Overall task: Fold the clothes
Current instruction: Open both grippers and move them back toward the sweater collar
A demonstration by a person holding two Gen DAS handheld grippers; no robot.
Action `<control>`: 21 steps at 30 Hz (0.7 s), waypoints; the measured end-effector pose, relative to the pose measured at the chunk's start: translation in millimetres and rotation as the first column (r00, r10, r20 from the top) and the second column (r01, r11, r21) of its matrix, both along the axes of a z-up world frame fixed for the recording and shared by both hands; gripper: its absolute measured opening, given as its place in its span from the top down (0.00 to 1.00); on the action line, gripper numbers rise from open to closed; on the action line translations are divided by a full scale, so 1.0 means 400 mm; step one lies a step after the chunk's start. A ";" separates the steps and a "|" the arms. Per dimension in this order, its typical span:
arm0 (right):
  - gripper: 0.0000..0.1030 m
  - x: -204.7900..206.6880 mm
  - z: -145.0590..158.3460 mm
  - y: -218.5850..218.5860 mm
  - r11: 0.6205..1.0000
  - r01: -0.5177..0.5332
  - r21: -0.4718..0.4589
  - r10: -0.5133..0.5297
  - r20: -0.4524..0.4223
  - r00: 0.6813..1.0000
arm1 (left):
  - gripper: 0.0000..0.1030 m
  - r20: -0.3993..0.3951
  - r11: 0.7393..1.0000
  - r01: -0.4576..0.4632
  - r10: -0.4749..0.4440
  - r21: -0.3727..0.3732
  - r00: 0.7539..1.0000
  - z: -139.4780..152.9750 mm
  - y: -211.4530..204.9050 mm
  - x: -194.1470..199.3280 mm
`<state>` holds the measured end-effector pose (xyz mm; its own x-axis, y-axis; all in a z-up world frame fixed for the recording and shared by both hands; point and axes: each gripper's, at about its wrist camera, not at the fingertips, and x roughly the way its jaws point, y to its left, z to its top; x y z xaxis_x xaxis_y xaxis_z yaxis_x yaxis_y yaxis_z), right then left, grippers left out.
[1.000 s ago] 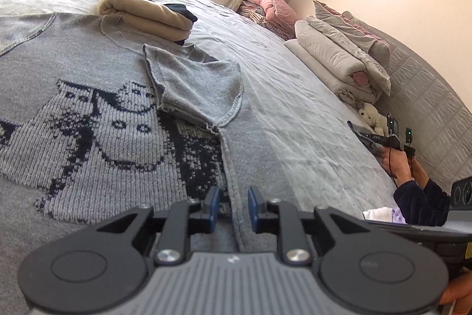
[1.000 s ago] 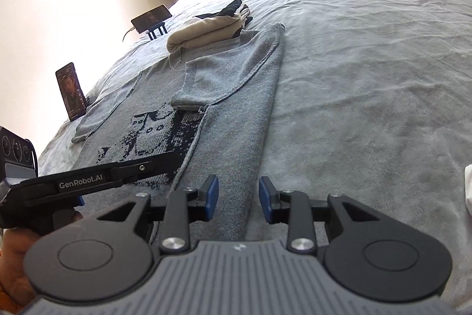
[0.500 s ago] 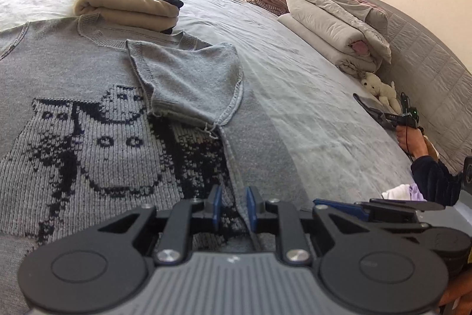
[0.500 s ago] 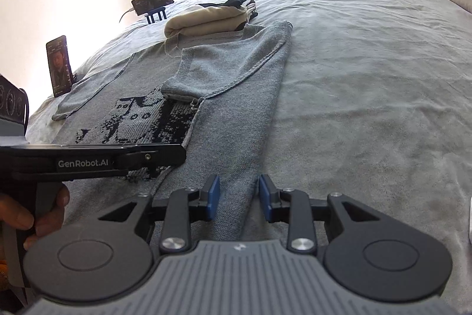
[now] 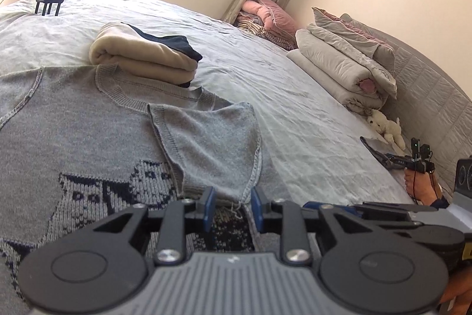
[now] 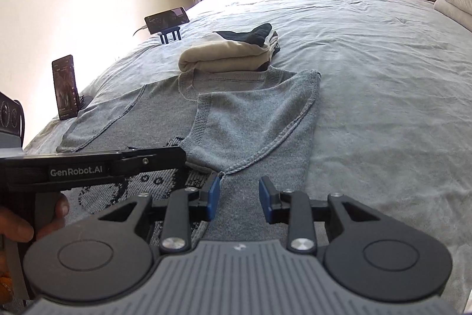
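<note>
Grey sweater [image 5: 73,138] flat on bed [image 5: 295,108], sleeve folded in, both hand-held grippers [image 5: 231,208] [image 6: 239,198] spread above it

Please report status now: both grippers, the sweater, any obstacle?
Left gripper open, right gripper open, both empty. Grey sweater flat, one sleeve folded in. Folded beige garment touches collar.

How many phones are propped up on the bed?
2: one phone on a small stand beyond the folded clothes, another phone upright at the bed's left edge. Others may sit outside view.
</note>
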<state>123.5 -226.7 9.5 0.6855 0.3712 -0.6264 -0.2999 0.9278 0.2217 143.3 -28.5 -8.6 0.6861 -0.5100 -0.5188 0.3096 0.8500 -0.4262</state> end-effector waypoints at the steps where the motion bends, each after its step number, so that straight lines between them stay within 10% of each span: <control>1: 0.68 0.015 0.000 -0.001 1.000 0.001 0.006 -0.001 0.001 1.000 | 0.75 -0.001 1.000 0.000 0.000 0.009 1.000 -0.004 -0.003 0.018; 14: 0.66 0.125 -0.061 0.055 0.999 -0.032 -0.003 0.031 -0.063 0.997 | 0.74 -0.062 0.993 0.083 -0.078 0.087 0.995 -0.066 0.074 -0.010; 21: 0.66 0.137 -0.031 0.107 0.997 -0.073 0.011 0.074 -0.045 0.996 | 0.54 -0.090 0.992 -0.032 0.043 0.118 0.995 -0.021 0.188 -0.053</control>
